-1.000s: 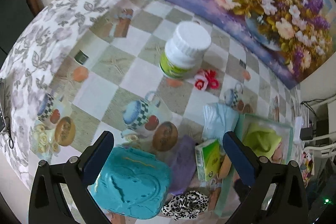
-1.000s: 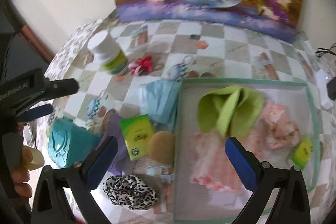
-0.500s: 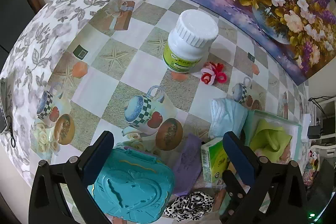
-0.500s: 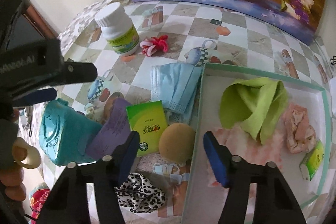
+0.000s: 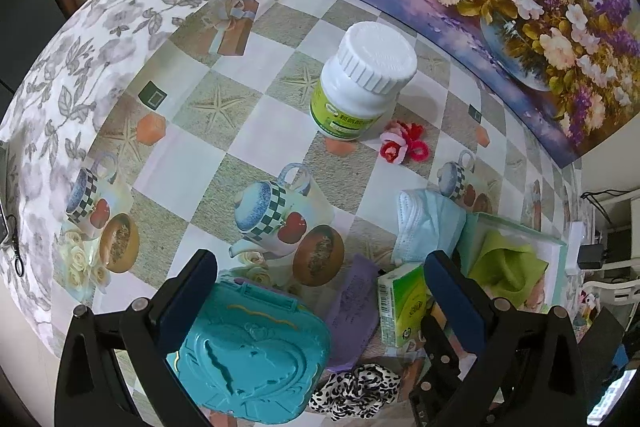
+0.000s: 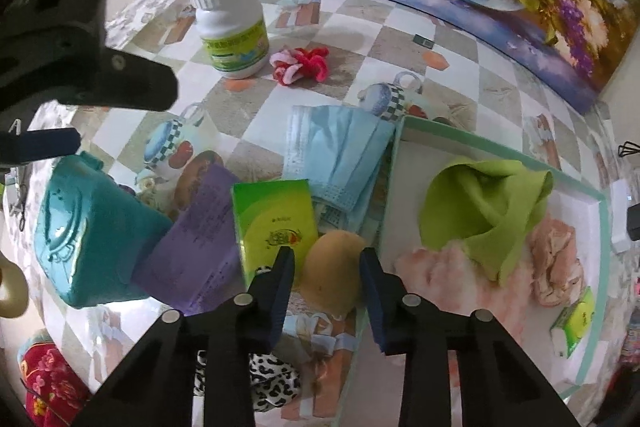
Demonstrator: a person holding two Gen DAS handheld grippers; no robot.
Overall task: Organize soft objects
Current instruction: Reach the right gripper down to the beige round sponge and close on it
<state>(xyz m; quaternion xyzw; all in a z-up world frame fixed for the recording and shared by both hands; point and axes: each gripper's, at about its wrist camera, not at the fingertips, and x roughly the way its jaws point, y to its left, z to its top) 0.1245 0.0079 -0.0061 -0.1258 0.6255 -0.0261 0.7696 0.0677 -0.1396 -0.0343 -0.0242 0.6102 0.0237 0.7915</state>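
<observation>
Right gripper: jaws just closed in from full spread, now flanking the tan sponge puff, pads at or very near its two flanks, firm squeeze not certain; lower than a second ago and rolled a little at the wrist; reads as the start of a pick, with the puff probably bound for the green-rimmed tray just beside it. Left gripper: jaws wide apart, nothing between the pads, parked above the teal plastic case, unmoved over the last second. Outward from the puff: green tissue pack touching on one side, purple sheet under that pack, blue face mask beyond with one corner over the tray rim, leopard scrunchie below the fingers, red-and-pink hair tie and white pill bottle well apart. Shown by the right view only: tray contents, namely lime cloth, pink cloths, a second small green pack; also the puff itself, hidden in the left view behind the left gripper's own finger. Shown by the left view only: bare checked tablecloth toward the floral edge.
</observation>
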